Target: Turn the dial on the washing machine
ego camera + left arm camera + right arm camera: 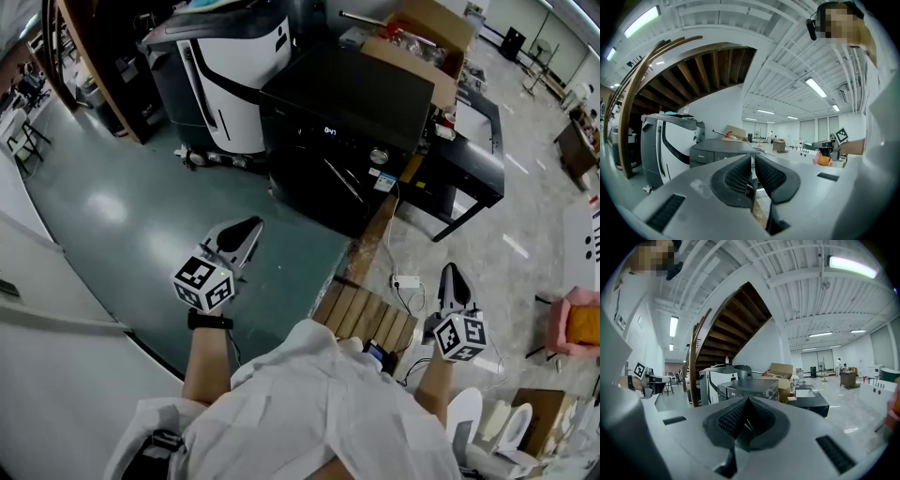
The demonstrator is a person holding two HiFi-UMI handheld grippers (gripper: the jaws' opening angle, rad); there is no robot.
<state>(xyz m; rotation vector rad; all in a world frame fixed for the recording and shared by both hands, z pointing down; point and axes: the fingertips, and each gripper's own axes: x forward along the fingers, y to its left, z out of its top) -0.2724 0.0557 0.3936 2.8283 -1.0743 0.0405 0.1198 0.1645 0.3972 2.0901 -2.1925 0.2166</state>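
The black washing machine (337, 103) stands across the green floor, well ahead of me. Its round silver dial (379, 156) sits on the front panel, right of a small lit display (330, 130). My left gripper (246, 230) hangs in the air at mid-left, pointing toward the machine, far short of it. Its jaws are shut with nothing between them (753, 156). My right gripper (453, 275) is lower right, over the pale floor, also shut and empty (748, 398). Both gripper views show the machine (717, 152) (750, 389) small and distant beyond the jaws.
A large white-and-black machine (234, 66) stands left of the washer. An open cardboard box (417, 42) and a low black table (473, 155) lie to its right. A slatted wooden board (366, 319), a power strip (407, 281) and a pink chair (579, 323) are near me.
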